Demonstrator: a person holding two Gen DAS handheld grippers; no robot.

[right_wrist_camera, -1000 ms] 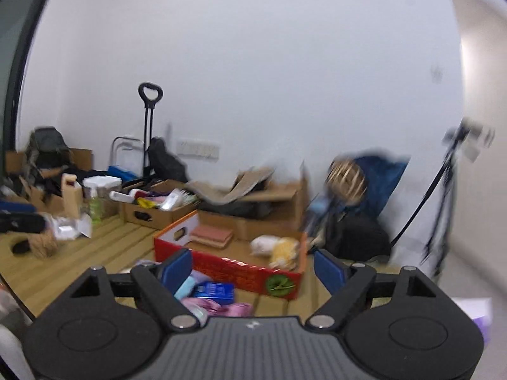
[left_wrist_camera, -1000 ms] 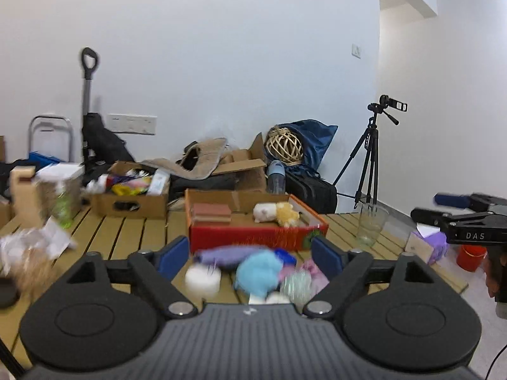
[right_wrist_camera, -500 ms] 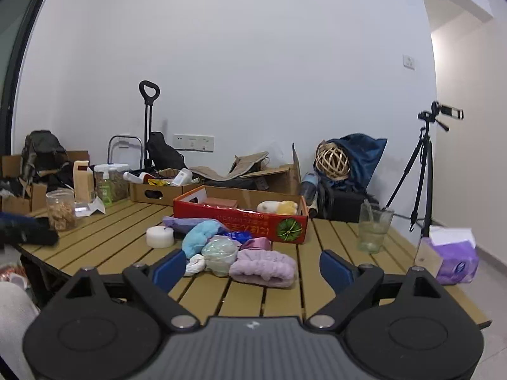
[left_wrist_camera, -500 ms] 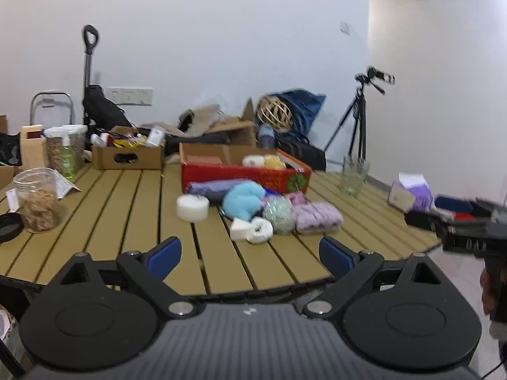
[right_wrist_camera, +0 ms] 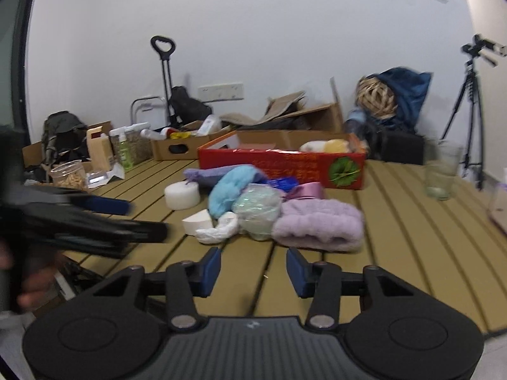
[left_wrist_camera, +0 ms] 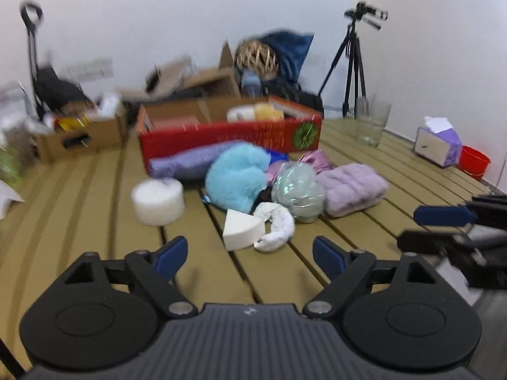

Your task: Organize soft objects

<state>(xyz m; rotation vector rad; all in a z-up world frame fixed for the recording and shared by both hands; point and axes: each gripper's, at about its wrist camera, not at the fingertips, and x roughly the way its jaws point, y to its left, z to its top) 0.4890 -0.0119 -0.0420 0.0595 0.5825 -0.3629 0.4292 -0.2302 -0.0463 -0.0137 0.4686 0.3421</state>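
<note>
While both tools hover short of the pile, nothing is gripped yet.
Left tool (left_wrist_camera: 248, 255): fingers wide apart, empty, aimed at the white foam wedge (left_wrist_camera: 242, 228).
White foam cylinder (left_wrist_camera: 157, 201): left of the heap on the slatted wooden table (left_wrist_camera: 95, 196).
Fluffy blue plush (left_wrist_camera: 236, 175): mid-heap, before the red cardboard box (left_wrist_camera: 231, 139).
Lilac fuzzy cloth (right_wrist_camera: 318, 224): right edge, nearest the right tool (right_wrist_camera: 253, 267), whose fingers stand partly apart, empty.
Advice: take one outer piece, pinch its middle, lift clear before carrying boxward.

Makeshift recording room: camera tripod (left_wrist_camera: 355, 60), slatted table (left_wrist_camera: 95, 209), cardboard boxes (right_wrist_camera: 177, 147), hand trolley (right_wrist_camera: 164, 76), bare white walls.
</note>
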